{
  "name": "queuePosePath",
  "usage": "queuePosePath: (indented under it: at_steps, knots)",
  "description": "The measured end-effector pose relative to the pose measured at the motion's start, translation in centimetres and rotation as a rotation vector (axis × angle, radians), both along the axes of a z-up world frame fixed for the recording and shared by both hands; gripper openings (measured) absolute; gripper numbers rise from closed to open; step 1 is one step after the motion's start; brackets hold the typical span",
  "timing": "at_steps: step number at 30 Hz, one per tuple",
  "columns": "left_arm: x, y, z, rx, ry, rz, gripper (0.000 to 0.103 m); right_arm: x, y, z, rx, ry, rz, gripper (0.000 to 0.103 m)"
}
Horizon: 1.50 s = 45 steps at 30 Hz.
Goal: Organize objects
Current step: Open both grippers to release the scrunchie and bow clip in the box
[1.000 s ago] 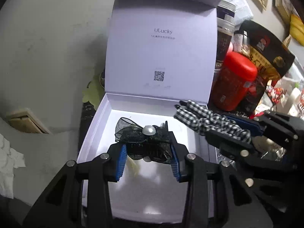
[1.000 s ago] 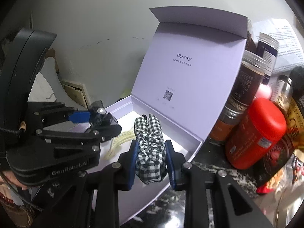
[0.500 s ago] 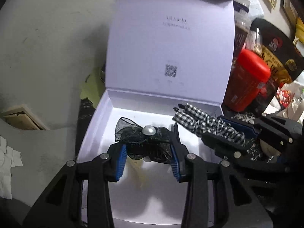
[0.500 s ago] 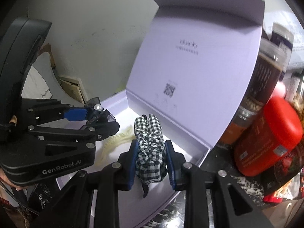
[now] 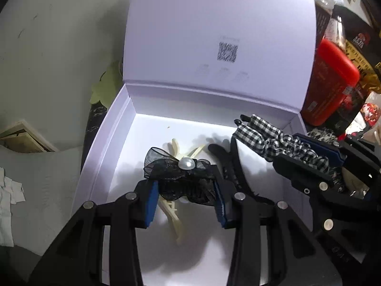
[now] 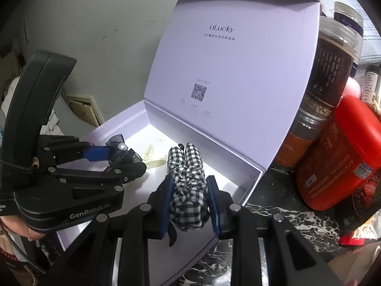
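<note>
A: Item one, the left gripper (image 5: 185, 200). How is it listed?

B: Closed on the black bow clip (image 5: 178, 176), pearl uppermost. The clip is held crosswise between the blue pads, its long axis running from 9 to 3 o'clock in the left wrist view. It is carried above the floor of the white box (image 5: 104, 143); contact with the floor cannot be told.

A: Item two, the right gripper (image 6: 190, 202)?

B: Closed on the checked scrunchie (image 6: 188, 181). The scrunchie's long axis is set along the fingers, toward 12 o'clock, its far end projecting over the box interior. It is held over the right part of the box, near the side wall at 3 o'clock.

A: Already stored?

B: A cream hair claw (image 5: 173, 212) is seen lying on the box floor, directly beneath the bow clip and reaching toward 6 o'clock. A black clip (image 5: 228, 164) is seen between the two grippers.

A: The relation on which release depends?

B: Bare floor is judged to lie at 9 and 12 o'clock of the bow clip; the upright lid (image 6: 228, 71) closes off 12 o'clock beyond that. The scrunchie is judged to have bare floor directly below. The grippers are near each other, so little sideways room is left between them.
</note>
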<state>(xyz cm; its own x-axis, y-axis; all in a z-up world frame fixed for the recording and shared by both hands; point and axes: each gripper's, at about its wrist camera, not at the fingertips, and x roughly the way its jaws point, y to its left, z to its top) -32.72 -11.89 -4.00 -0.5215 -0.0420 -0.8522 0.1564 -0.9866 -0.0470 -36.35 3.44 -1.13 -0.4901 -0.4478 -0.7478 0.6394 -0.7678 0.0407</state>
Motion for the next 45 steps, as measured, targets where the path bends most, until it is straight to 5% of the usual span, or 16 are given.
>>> queuePosePath:
  at_steps: [8,19,24,36,45]
  knots:
    - [0.0,-0.7,-0.5,0.053,-0.003,0.024,0.038,-0.5,0.1,-1.0,-0.043,-0.052,-0.001,0.028]
    - [0.0,0.0,-0.5,0.019,0.01,0.007,0.039,-0.6,-0.2,-2.4,0.002,-0.053,-0.008,0.028]
    - [-0.1,0.0,-0.7,0.036,-0.002,0.005,0.05,-0.3,-0.4,-2.5,0.001,-0.058,-0.002,0.028]
    - [0.1,0.4,0.2,0.015,-0.005,0.023,0.054,0.5,0.6,-1.3,0.022,-0.033,-0.023,0.029]
    - [1.2,0.2,2.8,0.025,0.055,0.045,0.066,1.0,2.0,0.6,-0.022,-0.012,-0.04,0.049]
